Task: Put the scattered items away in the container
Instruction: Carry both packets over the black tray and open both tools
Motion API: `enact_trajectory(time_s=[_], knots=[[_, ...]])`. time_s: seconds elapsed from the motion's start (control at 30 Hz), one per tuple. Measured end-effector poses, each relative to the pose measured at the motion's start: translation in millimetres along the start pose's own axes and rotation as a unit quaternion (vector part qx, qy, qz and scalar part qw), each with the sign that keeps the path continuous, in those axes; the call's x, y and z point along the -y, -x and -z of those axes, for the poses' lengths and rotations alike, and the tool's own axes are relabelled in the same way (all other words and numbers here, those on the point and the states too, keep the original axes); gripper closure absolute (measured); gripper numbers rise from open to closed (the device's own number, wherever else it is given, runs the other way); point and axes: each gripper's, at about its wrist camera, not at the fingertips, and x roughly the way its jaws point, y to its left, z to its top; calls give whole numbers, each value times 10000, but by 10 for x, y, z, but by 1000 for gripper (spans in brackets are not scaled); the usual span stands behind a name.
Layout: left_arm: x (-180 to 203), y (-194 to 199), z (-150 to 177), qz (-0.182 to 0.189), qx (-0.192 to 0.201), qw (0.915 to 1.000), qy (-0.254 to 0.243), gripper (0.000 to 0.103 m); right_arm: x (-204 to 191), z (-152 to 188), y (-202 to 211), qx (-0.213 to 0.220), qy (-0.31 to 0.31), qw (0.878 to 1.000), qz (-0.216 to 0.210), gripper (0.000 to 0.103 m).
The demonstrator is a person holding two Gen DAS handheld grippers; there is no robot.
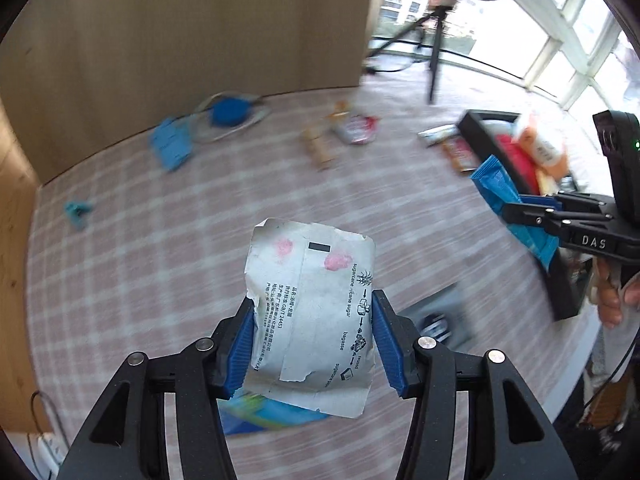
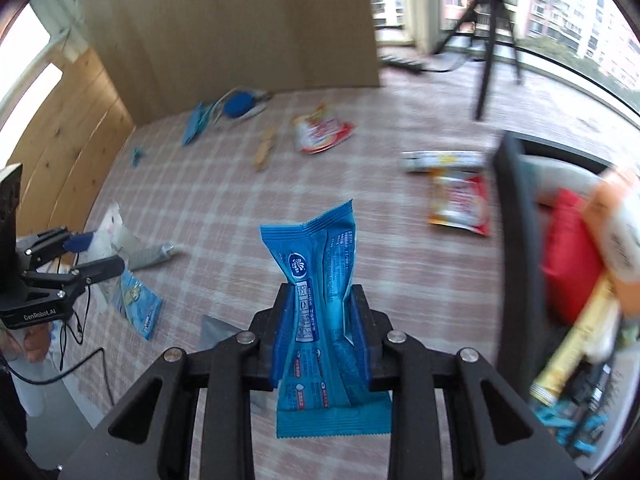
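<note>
My left gripper is shut on a white paper packet with black print and pink blotches, held above the checked tablecloth. My right gripper is shut on a blue snack wrapper, held upright left of the black container. In the left wrist view the right gripper holds that blue wrapper at the container's near wall. The container holds a red pack, an orange bottle and other items. The left gripper shows in the right wrist view.
On the tablecloth lie a red-white pouch, another pouch, a white tube, a wooden piece, blue items, a blue clip, a blue sachet and a grey tube. A tripod stands behind.
</note>
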Motion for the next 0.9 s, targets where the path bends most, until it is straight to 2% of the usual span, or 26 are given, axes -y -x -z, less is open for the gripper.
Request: enact_trajectory(time_s=[0.23,0.53,0.73,0.9], knots=[[944,-115,-415,564,36,9966,-607,51,709,200,500,327,-643,9965,423,76],[2255,-236,-866,1137,82,9834,-1411,51,1753,327,1114,720,-1420,9811,1096,76],[3028,-347,-1073,1344,23,9723,-1914,51,2297,297,1331,892,-1688,9724,1341,76],[3479,-468,-1152,1363,-9,9672,-2144,51,2661,168,1415,941,-1804,9678,1485,76]])
